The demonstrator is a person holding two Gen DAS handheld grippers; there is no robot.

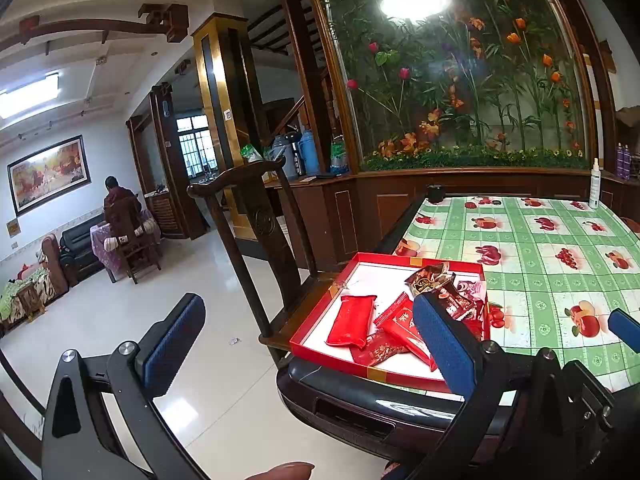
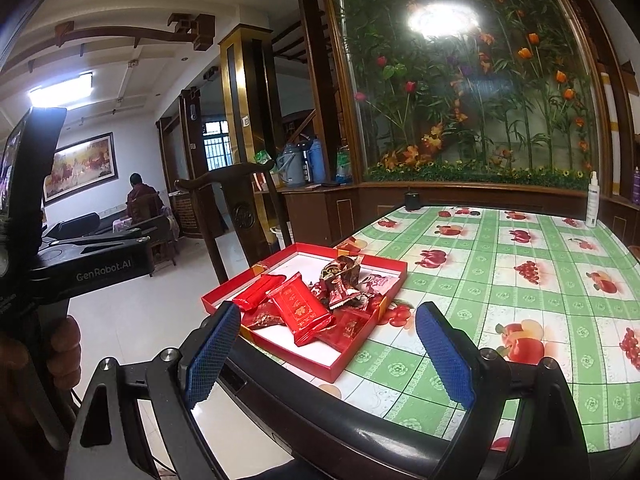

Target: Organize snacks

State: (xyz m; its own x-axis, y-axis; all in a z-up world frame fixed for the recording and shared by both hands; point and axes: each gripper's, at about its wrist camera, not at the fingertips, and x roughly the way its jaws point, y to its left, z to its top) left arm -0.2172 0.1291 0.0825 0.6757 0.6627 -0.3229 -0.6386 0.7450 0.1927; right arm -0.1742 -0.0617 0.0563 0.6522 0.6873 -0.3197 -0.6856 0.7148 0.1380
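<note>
A table (image 2: 520,264) under a green-checked cloth printed with red fruit fills the right of both views; its dark rounded edge runs along the near side; a white spray bottle (image 2: 592,200) stands at its far right, and a small dark pot (image 2: 412,201) sits at the far edge. Behind it rises a glass panel of artificial flowers (image 2: 472,92) in a wooden frame, catching a bright lamp reflection; a carved wooden chair (image 1: 256,216) stands at the table's left corner on a pale glossy tile floor; flasks (image 1: 304,156) crowd a counter beyond; far off, a seated person (image 1: 120,200) faces away below a framed painting (image 1: 48,172).

The right wrist view alone shows the left gripper's black body and the hand (image 2: 60,344) gripping its handle at the left edge; the left wrist view alone shows a sofa (image 1: 76,240) and small side tables across the room.

A shallow red tray (image 2: 340,364) with a white floor sits on the near left corner of the table; in it lie red snack packets (image 2: 300,308), overlapping, with darker brown wrappers (image 2: 340,276) piled towards the tray's right side.

The left gripper (image 1: 308,344) is spread wide and empty, one blue pad over the floor, the other in front of the tray; the right gripper (image 2: 328,356) is likewise wide apart and empty, its pads flanking the tray's near corner.
</note>
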